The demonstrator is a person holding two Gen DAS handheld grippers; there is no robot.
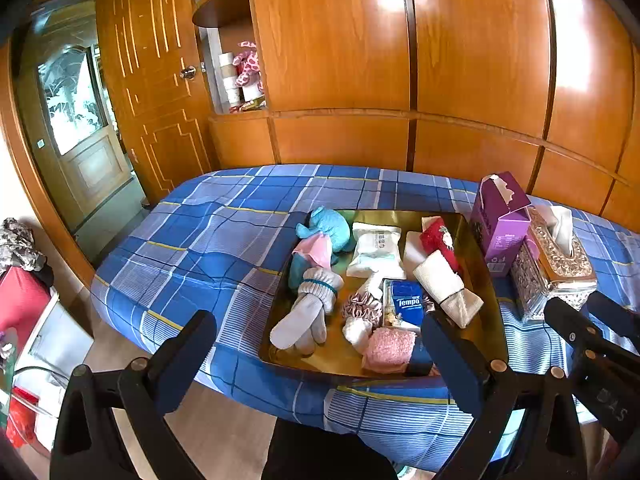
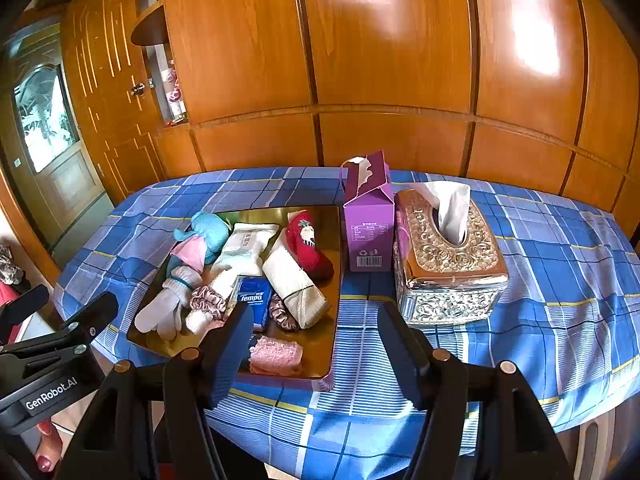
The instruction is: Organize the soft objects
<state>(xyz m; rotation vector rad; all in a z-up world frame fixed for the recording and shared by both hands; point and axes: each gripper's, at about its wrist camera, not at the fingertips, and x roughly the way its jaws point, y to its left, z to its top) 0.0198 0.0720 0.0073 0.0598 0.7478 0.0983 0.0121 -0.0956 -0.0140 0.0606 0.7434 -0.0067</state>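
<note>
Both grippers are matte black plastic – left gripper [image 1: 316, 354], right gripper [image 2: 316, 354] – with blue finger pads [image 2: 232, 354] and brass-coloured rivets. White "GenRobot.AI" lettering marks the left body; red-painted fingernails [image 2: 44, 463] show beneath

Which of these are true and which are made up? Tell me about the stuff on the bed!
1. The red sock lies on the gold tray. True.
2. The purple box is on the tray. False: it stands on the blue checked cloth, beside the tray.
3. A tissue sticks out of the silver tissue box. True.
4. The right gripper holds the blue Tempo pack. False: it is open and holds nothing.
5. The left gripper is open. True.
</note>
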